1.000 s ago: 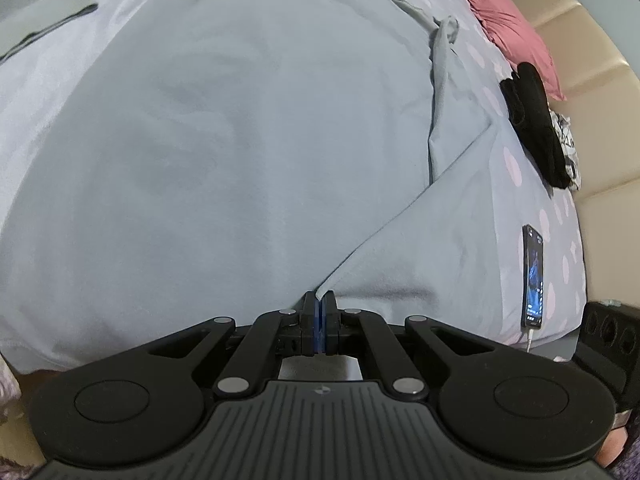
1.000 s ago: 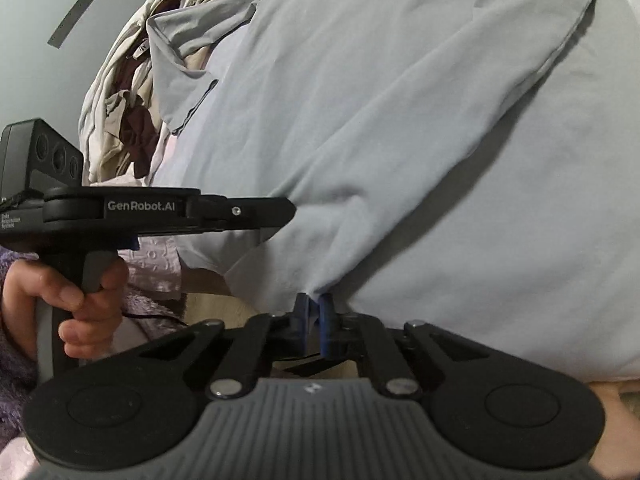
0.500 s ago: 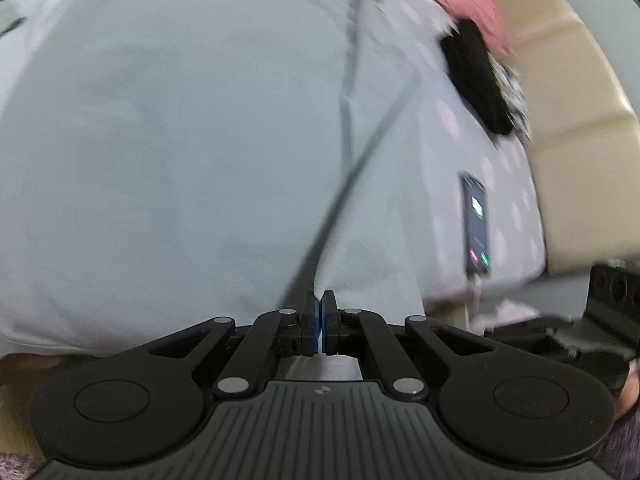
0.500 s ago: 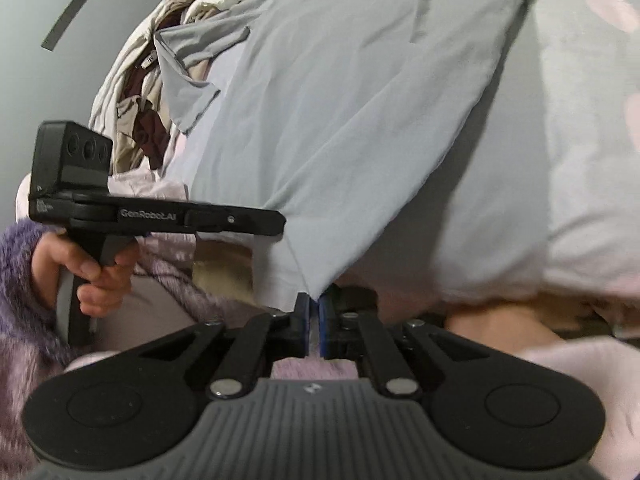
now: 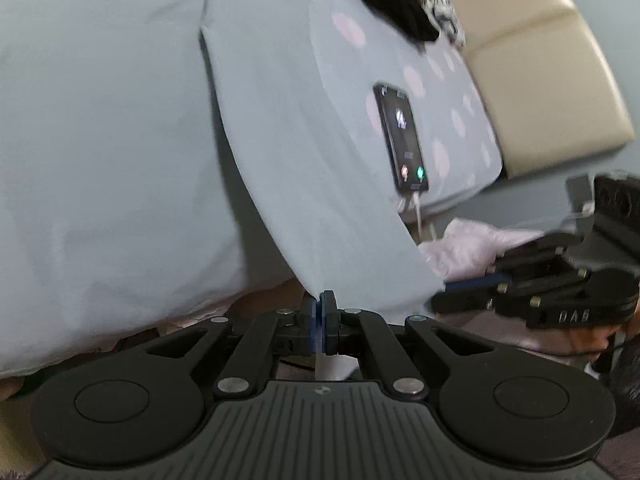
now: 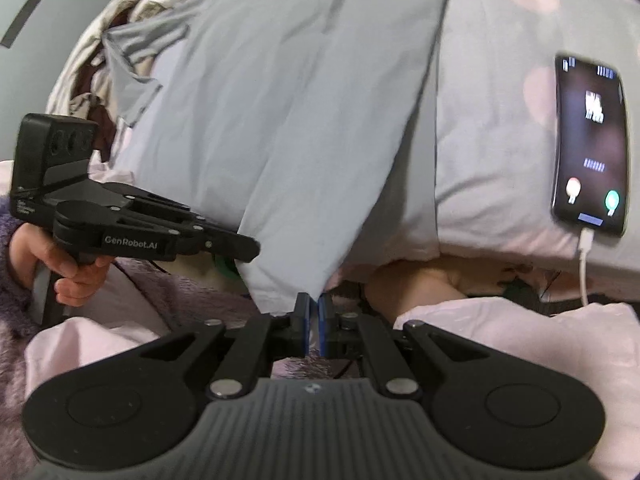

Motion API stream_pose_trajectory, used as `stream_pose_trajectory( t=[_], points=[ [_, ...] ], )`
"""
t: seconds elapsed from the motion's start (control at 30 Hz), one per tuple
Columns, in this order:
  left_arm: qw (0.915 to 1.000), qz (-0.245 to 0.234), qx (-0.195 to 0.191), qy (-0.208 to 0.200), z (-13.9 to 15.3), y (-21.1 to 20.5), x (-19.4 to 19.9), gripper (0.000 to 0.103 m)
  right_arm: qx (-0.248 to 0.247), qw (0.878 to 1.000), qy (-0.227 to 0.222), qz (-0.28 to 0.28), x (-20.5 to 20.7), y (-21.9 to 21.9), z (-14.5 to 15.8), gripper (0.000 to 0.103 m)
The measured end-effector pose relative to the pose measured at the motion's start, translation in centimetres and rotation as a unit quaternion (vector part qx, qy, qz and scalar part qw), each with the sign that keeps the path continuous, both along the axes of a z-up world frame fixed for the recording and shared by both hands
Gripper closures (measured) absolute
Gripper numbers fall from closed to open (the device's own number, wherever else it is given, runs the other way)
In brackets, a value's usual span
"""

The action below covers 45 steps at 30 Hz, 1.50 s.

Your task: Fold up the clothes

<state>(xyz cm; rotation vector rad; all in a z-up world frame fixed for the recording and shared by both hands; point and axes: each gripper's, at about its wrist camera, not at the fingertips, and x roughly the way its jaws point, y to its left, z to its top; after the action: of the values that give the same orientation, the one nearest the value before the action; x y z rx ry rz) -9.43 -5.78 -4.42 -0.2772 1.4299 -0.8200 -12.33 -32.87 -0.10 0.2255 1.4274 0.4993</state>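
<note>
The pale grey cotton garment (image 5: 312, 184) is pinched at near corners by both closed tools, left tool (image 5: 319, 304) and right tool (image 6: 313, 307); even tension should be kept.

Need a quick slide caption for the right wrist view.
Right gripper pinching the grey garment's hem off the bed edge, left gripper beside it, ringing phone on the dotted sheet.

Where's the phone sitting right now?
The black smartphone, screen lit, lies on the polka-dot bedsheet near the bed's edge, right of the pale grey garment in both views.
</note>
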Motion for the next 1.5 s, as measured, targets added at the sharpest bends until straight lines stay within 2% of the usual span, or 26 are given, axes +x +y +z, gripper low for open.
stream_pose_trajectory(
  t=[0.13,0.17,0.23,0.33,0.47,0.63,0.77,0.83,0.97,1.07,1.1,1.23,1.27,1.33,1.5],
  points=[
    [0.9989,-0.022,0.040,0.014,-1.4,-1.0,0.2,0.103,-0.001,1.000,0.007,0.011,0.0,0.0,-0.9,0.093],
    [0.9985,-0.027,0.047,0.012,-1.3,-1.0,0.3,0.103,-0.001,1.000,0.006,0.010,0.2,-0.1,-0.9,0.092],
    [0.9975,-0.036,0.060,0.008,-1.1,-1.0,0.6,0.101,-0.002,1.000,0.001,0.001,0.7,-0.7,-0.8,0.081],
    [0.9962,-0.047,0.073,-0.007,0.0,-1.5,1.7,0.095,-0.003,1.000,-0.002,-0.009,1.8,-1.6,-1.2,0.080],
    [0.9937,-0.057,0.077,-0.057,2.3,-3.3,4.6,0.094,0.014,1.000,0.014,-0.016,3.3,-1.9,-3.1,0.080],
    [0.9842,-0.076,0.085,-0.136,4.6,-6.9,9.8,0.094,0.002,1.000,0.009,0.003,4.0,-1.1,-5.5,0.070],
    [0.9773,-0.082,0.096,-0.170,5.2,-11.2,14.0,0.089,0.003,1.000,-0.009,0.017,4.3,-0.8,-6.1,0.066],
    [0.9710,-0.089,0.105,-0.195,5.3,-13.8,16.0,0.087,0.001,1.000,-0.018,0.022,4.5,-0.7,-6.3,0.066],
    [0.9633,-0.089,0.148,-0.205,3.8,-17.8,19.6,0.087,-0.002,1.000,-0.018,0.024,5.0,-1.3,-6.9,0.067],
    [0.9592,-0.086,0.178,-0.202,2.0,-19.8,21.5,0.087,0.009,1.000,-0.010,0.022,5.2,-1.9,-7.5,0.068],
    [0.9585,-0.083,0.185,-0.200,1.4,-20.2,22.0,0.087,0.011,1.000,-0.007,0.022,5.3,-1.8,-7.6,0.072],
    [0.9589,-0.071,0.195,-0.194,0.0,-20.5,23.6,0.088,0.013,1.000,0.006,0.028,5.1,-1.4,-7.9,0.100],
    [0.9594,-0.068,0.194,-0.193,-0.1,-20.3,23.9,0.090,0.012,0.999,0.005,0.030,5.0,-1.4,-7.6,0.100],
    [0.9604,-0.063,0.191,-0.193,-0.2,-19.9,24.3,0.103,0.010,0.999,0.003,0.034,4.8,-1.4,-6.9,0.100],
    [0.9661,-0.036,0.163,-0.197,1.4,-18.7,25.2,0.103,0.020,0.999,0.013,0.023,4.7,-2.4,-4.3,0.101]
  ],
)
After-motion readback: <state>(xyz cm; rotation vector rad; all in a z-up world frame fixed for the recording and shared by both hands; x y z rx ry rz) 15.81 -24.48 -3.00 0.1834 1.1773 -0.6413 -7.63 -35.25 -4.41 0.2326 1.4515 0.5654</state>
